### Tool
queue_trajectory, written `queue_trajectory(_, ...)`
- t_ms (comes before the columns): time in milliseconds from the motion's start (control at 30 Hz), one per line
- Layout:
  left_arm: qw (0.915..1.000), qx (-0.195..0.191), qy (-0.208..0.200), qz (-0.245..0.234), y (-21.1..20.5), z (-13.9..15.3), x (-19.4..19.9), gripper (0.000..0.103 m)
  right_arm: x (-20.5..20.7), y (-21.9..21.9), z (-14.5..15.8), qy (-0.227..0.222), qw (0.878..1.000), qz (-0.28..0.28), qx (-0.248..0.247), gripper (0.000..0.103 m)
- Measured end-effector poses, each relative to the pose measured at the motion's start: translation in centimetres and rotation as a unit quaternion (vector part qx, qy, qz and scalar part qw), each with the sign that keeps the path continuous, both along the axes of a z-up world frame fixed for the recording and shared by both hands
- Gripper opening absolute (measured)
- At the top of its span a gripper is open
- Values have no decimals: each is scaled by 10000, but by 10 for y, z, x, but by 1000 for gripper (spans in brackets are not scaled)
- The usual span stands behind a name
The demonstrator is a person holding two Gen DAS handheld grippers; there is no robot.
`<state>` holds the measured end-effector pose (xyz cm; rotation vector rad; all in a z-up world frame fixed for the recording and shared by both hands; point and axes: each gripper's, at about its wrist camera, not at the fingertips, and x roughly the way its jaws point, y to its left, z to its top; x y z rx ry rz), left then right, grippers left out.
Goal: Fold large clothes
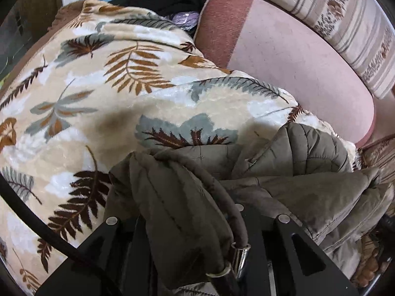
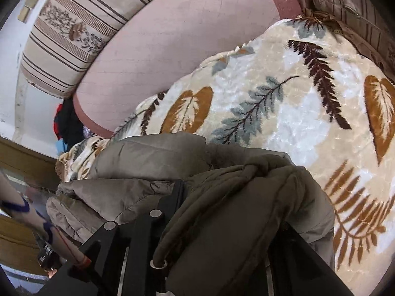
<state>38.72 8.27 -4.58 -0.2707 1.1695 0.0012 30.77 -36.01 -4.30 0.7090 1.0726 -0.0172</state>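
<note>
Both the left gripper point(image 1: 197, 224) and right gripper point(image 2: 222, 209) have their fingers clenched on the olive quilted jacket point(image 1: 296, 162), bunched low in frame over the leaf-print blanket point(image 1: 98, 98)

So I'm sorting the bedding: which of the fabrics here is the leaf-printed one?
The cream plush blanket under the olive quilted jacket; the sheet is plain pink, the pillow striped.

The quilted jacket point(image 1: 284, 180) lies on the leaf-print blanket point(image 1: 103, 93). The blanket covers the mattress point(image 1: 296, 56). A striped bolster point(image 1: 345, 24) lies behind the mattress.
</note>
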Motion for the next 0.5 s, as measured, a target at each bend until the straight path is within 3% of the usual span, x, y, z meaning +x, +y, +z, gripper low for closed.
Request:
queue_trajectory(133,9975,-697,-101,8,17,29,-9,32,-5,3,7,-53,10000,-4,-76,24)
queue_trajectory(200,9935,-1108,-269,-62,23,45,-17,48,-15,-1,15,-230,9997,-52,103,27)
queue_trajectory(233,9909,-1302,-344,-67,26,53,-22,50,-19,-3,20,-338,9991,-74,226,31)
queue_trajectory(300,9854,-1647,-436,-71,29,63,-27,70,-29,-7,32,-635,9968,-66,485,53)
queue_trajectory(333,9823,-1806,-492,-36,31,67,-30,74,-32,-7,38,-759,9958,-91,496,77)
queue_trajectory(367,9794,-1936,-576,39,33,73,-35,77,-38,-7,48,-929,9948,-225,345,88)
queue_trajectory(433,9774,-2029,-589,-10,30,80,-38,78,-44,-6,63,-1173,9925,-224,269,96)
queue_trajectory(500,9779,-2005,-586,-119,22,86,-40,78,-48,-1,74,-1241,9920,-84,210,96)
